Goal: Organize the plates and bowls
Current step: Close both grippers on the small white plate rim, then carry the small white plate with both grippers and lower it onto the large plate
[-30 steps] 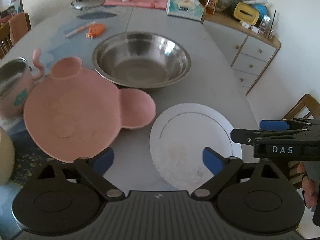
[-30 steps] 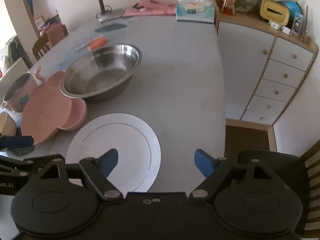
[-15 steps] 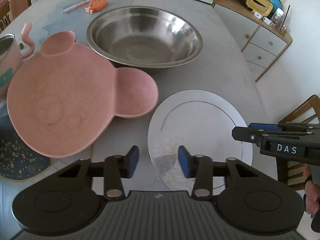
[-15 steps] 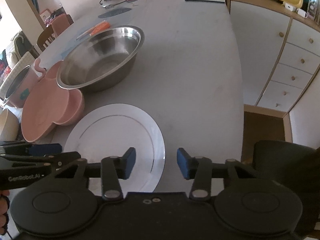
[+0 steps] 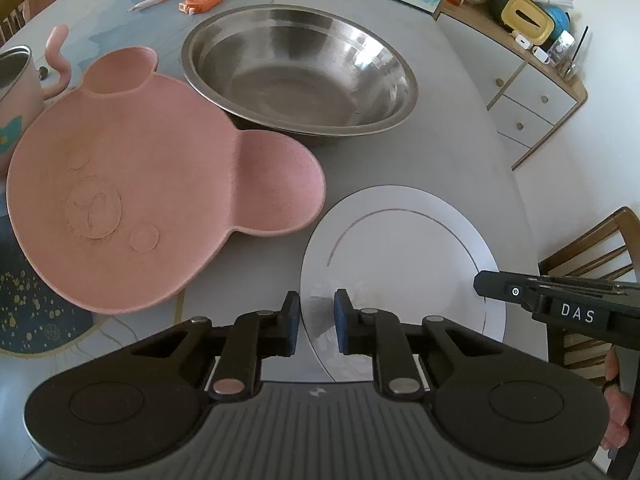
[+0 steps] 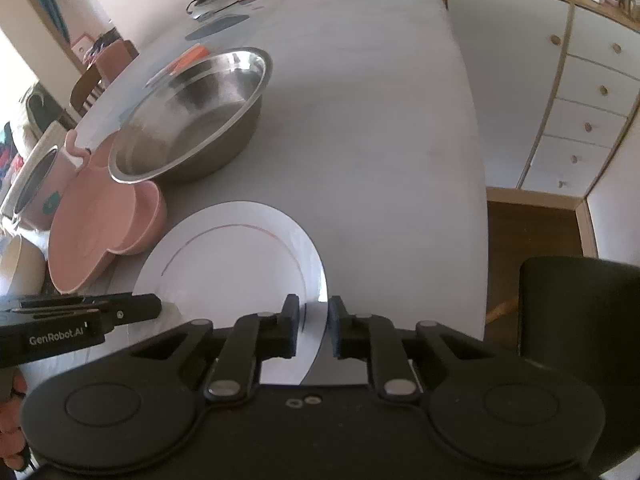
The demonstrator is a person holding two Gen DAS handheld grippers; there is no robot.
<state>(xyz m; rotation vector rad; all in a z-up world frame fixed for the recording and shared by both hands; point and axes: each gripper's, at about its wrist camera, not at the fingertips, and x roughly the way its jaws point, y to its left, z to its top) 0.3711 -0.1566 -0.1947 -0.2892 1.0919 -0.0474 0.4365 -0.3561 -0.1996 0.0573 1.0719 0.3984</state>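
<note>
The white plate (image 5: pixel 404 264) is round and flat with a thin dark ring inside its rim, and it lies near the table's (image 6: pixel 360 120) front edge, just right of the pink bear-face plate (image 5: pixel 132 196) and in front of the shiny steel bowl (image 5: pixel 300 76). The left gripper (image 5: pixel 316 314) is closing with the plate's near-left rim between its blue pads. The right gripper (image 6: pixel 313 322) is closing with the near-right rim between its pads.

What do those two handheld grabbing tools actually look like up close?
Both are matte black plastic. The left tool and the right tool each have two hinged fingers with blue pads, silver pivot pins and round black housings. White lettering runs along their sides: "GenRobot.AI" on the left one, "DAS" on the right one.
</note>
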